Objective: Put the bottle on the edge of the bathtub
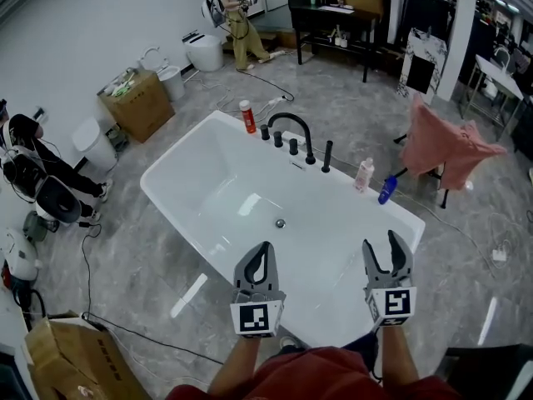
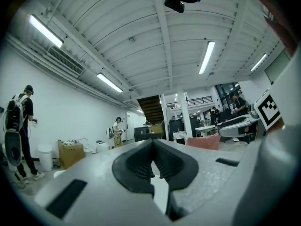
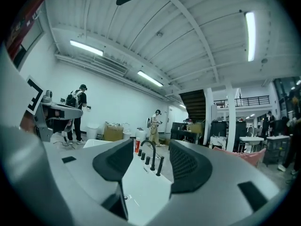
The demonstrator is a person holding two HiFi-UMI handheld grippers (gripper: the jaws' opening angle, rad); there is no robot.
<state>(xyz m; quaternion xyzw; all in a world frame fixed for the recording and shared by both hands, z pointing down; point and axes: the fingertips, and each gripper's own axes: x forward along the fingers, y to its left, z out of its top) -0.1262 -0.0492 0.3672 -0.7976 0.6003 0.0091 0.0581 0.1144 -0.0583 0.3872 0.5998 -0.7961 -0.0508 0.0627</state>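
Bottle (image 1: 247, 117), red, stands on the bathtub (image 1: 185, 152) rim.

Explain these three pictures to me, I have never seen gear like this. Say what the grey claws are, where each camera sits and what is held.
No robot here: a person holds a two-jaw gripper in each hand. The head view looks down from the person's head at the left gripper, the right gripper and a white bathtub. The other two pictures come from cameras riding on each gripper, looking along its jaws. Along the tub's far edge are a red bottle, a black faucet, a pale pink bottle and a blue bottle. The left jaws are shut, the right apart; neither holds anything.
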